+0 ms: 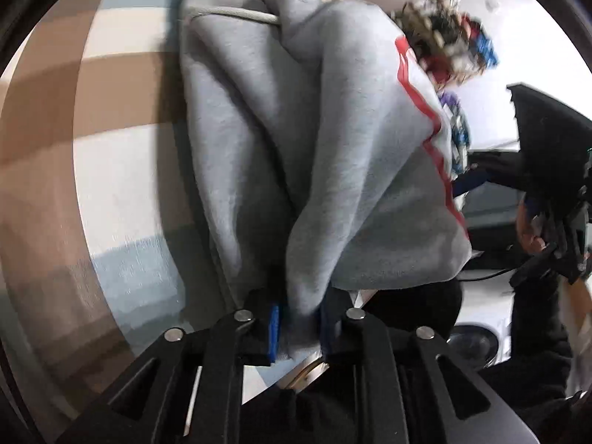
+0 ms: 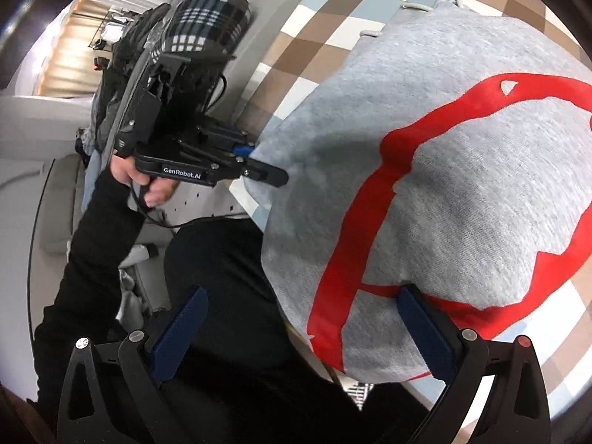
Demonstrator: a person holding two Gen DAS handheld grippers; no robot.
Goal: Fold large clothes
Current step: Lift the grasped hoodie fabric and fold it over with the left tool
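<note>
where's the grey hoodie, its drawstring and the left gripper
grey hoodie (image 2: 462,192), right wrist view, chest panel inside the red print
drawstring (image 1: 236,13), left wrist view, cord across the top fold
left gripper (image 2: 255,164), right wrist view, tips pinching the hoodie's edge

hoodie (image 2: 462,192): grey, with a big red print
hoodie cord (image 1: 236,13): pale cream
cloth on the counter (image 2: 318,33): checks of brown, white and light blue
left hand-held gripper (image 2: 259,164): black with blue pads
sleeve (image 2: 85,259): black
plaid cloth (image 2: 207,18): dark with white lines
</note>
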